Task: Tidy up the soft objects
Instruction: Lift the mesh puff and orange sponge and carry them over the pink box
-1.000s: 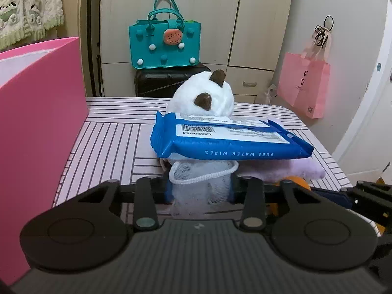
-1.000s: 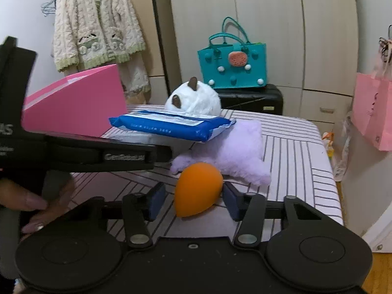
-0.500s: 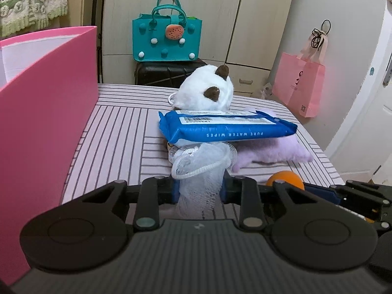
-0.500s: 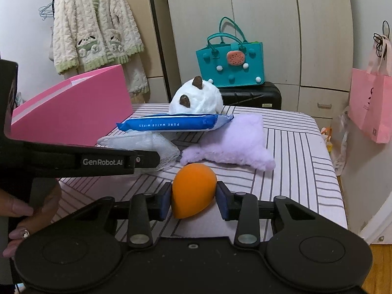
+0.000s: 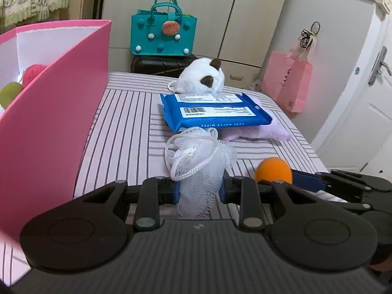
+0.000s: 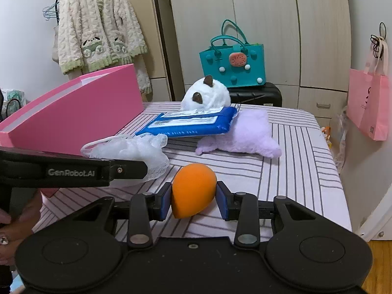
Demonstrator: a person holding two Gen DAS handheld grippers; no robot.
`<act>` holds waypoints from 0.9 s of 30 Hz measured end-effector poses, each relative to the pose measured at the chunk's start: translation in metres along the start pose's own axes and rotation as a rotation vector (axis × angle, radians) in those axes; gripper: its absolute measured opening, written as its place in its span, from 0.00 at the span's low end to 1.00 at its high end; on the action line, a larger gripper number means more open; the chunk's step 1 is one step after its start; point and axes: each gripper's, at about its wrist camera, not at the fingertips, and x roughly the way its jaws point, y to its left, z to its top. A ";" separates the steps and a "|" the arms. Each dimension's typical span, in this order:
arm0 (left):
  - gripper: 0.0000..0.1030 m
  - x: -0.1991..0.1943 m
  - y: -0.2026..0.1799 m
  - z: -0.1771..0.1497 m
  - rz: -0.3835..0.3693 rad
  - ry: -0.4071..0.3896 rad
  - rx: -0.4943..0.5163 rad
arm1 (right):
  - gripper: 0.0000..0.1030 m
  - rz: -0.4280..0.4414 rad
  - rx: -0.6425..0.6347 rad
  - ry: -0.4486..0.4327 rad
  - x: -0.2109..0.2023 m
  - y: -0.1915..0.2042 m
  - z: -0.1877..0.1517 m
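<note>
So two grippers, one soft thing each — left gripper (image 5: pixel 198 191) clamped tight on the white mesh loofah (image 5: pixel 201 166), right gripper (image 6: pixel 193 201) squeezing the orange sponge (image 6: pixel 192 189). Pink box (image 5: pixel 56 122) at 9 o'clock, one wipes pack (image 5: pixel 215 112) at 12.

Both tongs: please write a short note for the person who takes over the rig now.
Left tongs: shut on the white mesh sponge.
Right tongs: shut on the orange sponge.
Pink box: on the left, with a red ball and a green ball already inside.
Left on the striped table: blue wipes pack, purple plush, white plush.
</note>
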 end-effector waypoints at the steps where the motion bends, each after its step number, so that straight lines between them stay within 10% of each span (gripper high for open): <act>1: 0.27 -0.003 0.000 -0.001 -0.006 0.005 0.001 | 0.42 0.001 0.003 0.001 -0.001 0.001 -0.001; 27: 0.27 -0.062 0.011 0.001 -0.112 0.278 0.182 | 0.42 0.104 -0.019 0.123 -0.052 0.018 -0.006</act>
